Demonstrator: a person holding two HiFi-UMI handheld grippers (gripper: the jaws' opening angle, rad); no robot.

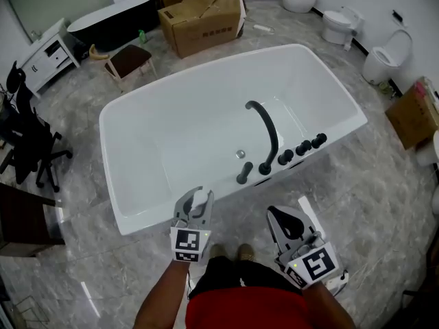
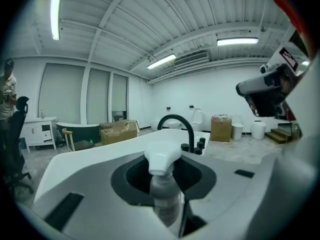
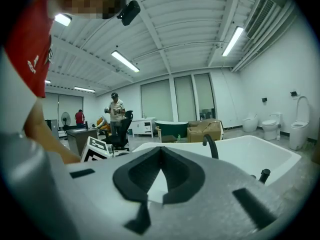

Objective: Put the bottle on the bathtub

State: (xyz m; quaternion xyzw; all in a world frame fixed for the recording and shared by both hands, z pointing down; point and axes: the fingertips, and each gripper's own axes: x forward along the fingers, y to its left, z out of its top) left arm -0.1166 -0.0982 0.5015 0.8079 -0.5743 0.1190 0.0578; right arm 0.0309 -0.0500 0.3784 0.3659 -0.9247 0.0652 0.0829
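Observation:
A large white bathtub (image 1: 137,204) fills the middle of the head view, with a black curved faucet (image 1: 266,132) and black knobs on its near rim. My left gripper (image 1: 195,201) hovers just over the tub's near rim, shut on a small clear bottle with a white cap (image 2: 162,176). In the left gripper view the bottle stands upright between the jaws, with the bathtub (image 2: 90,156) and faucet (image 2: 179,126) beyond it. My right gripper (image 1: 291,223) is held to the right, outside the tub, shut with nothing in it. From the right gripper (image 3: 161,176) the bathtub (image 3: 260,151) lies ahead.
A cardboard box (image 1: 202,16), a dark tub (image 1: 113,19), a stool (image 1: 128,62) and a white cabinet (image 1: 48,53) stand behind the bathtub. Toilets (image 1: 384,57) line the right wall. A black office chair (image 1: 31,146) is at the left. Two people (image 3: 116,114) stand far off.

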